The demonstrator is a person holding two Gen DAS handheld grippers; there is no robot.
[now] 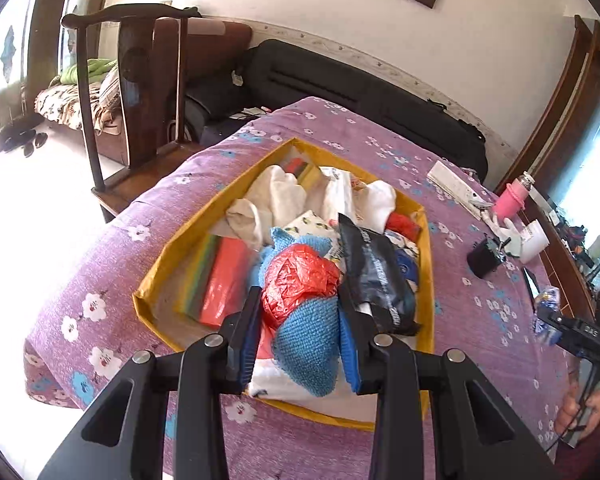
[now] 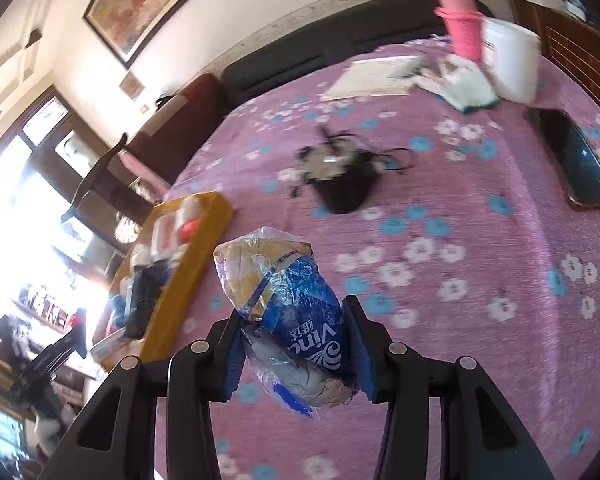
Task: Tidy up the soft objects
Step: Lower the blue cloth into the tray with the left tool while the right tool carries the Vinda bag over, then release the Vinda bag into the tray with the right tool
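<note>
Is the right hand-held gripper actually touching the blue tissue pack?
Touching. The right wrist view shows the right hand-held gripper with both blue pads pressed against the sides of the tissue pack, holding it above the purple bedspread.

Yellow box (image 1: 428,280) heaped nearly full; bare floor shows only at its near-left corner beside the striped pads (image 1: 216,280). Flowered cover (image 2: 440,280) lies open between box and black pouch (image 2: 344,188). Far right corner crowded: pink bottle (image 2: 464,28), white tub (image 2: 512,64), papers (image 2: 372,76), phone (image 2: 576,164) along the edge. Wooden chair (image 1: 140,92) stands close at the left side.
</note>
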